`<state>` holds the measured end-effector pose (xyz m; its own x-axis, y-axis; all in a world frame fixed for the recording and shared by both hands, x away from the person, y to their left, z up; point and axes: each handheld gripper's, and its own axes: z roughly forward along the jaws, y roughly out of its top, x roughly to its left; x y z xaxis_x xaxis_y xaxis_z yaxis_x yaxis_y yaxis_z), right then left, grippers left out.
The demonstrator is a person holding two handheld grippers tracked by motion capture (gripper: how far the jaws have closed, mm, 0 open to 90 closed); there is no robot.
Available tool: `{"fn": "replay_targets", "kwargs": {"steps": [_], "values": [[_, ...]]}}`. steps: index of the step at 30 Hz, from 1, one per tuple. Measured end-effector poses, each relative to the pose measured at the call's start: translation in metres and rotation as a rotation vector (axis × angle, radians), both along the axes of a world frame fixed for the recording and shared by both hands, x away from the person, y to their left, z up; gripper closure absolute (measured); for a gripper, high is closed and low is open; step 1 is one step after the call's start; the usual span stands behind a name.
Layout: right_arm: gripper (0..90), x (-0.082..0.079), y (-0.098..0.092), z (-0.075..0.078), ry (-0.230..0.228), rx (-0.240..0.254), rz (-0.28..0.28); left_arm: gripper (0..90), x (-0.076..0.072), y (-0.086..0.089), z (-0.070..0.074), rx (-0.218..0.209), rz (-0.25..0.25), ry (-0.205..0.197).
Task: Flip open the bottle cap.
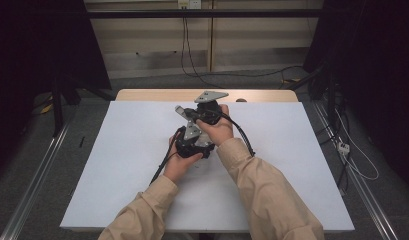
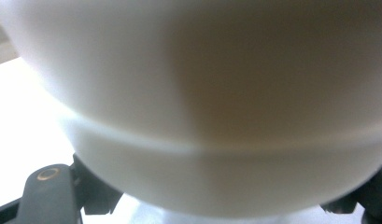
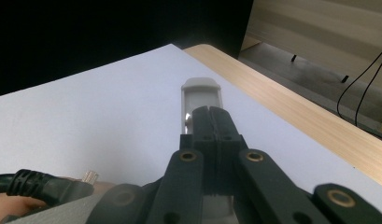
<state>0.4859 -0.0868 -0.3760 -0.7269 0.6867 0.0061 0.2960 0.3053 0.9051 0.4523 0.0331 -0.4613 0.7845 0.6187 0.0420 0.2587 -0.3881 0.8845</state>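
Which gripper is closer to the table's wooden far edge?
Right. The right hand-held gripper lies just short of the wooden edge; the left hand-held gripper sits behind it.

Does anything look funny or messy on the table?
Nothing is spilled or broken that I can see. The white sheet lies flat on the table. One odd thing: both tools are bunched together in the middle, and a big blurry white round thing sits right against the left tool's camera. The right tool pinches a small grey piece.
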Motion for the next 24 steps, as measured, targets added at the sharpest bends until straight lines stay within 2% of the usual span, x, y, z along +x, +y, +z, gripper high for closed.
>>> {"fn": "replay_targets", "kwargs": {"steps": [24], "values": [[90.0, 0.0006, 0.0000, -0.0012, 0.002, 0.004, 0.001, 18.4, -0.0001, -0.0005, -0.0002, 0.000, 0.002, -0.001]]}}
